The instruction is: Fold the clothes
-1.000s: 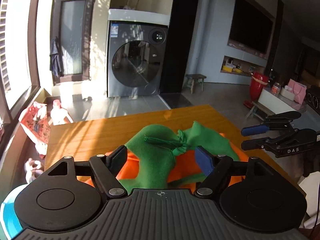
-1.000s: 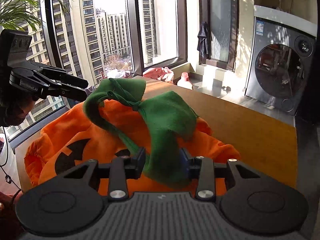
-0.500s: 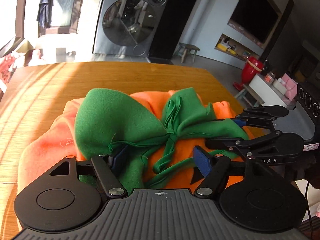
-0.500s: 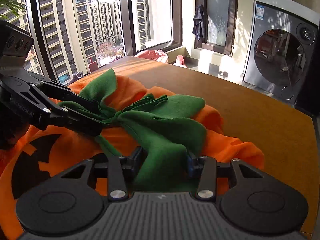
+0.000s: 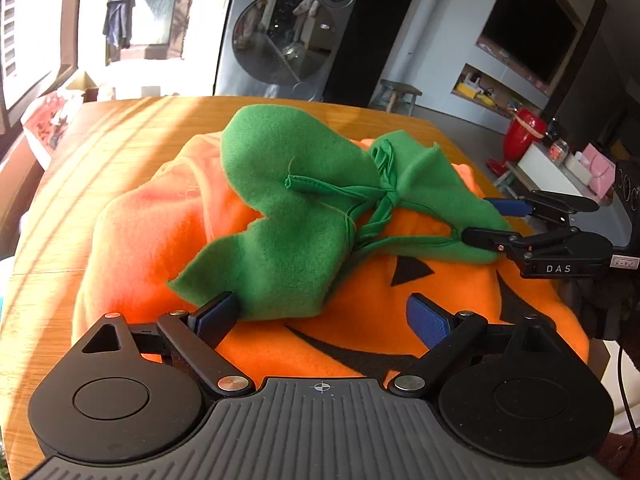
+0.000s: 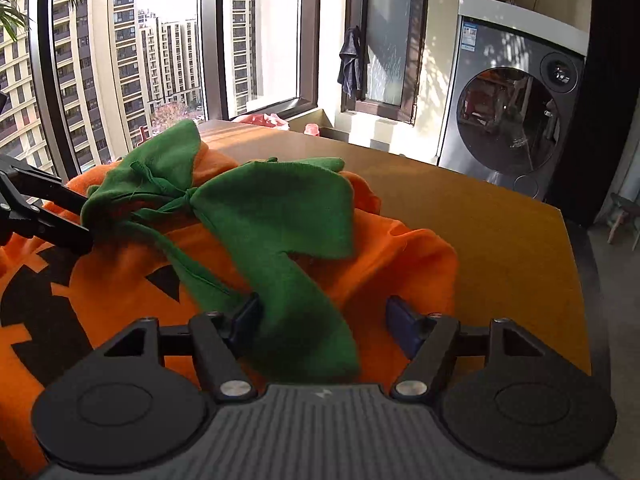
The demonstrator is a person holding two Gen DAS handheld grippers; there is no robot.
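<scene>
An orange fleece pumpkin costume (image 5: 160,248) (image 6: 380,248) with a black face lies bunched on the wooden table (image 5: 100,132). Its green leaf collar (image 5: 288,208) (image 6: 280,208), tied in a knot (image 5: 386,196), is draped on top. My left gripper (image 5: 322,318) is open just above the costume, with a collar flap beside its left pad. My right gripper (image 6: 324,320) is open too, and a green flap lies loose between its fingers. In the left wrist view the right gripper (image 5: 476,219) straddles the collar's right edge. In the right wrist view the left gripper (image 6: 86,220) is at the collar's left end.
A washing machine (image 5: 288,32) (image 6: 516,120) stands beyond the table's far end. Large windows (image 6: 120,60) run along one side. A stool (image 5: 396,94) and a red appliance (image 5: 524,136) are off to the other side. Bare wood (image 6: 500,248) shows beyond the costume.
Both grippers dropped lower and the lifted collar came down flat onto the costume. The right gripper's fingers spread apart and let go of the green flap. The left stayed open.
</scene>
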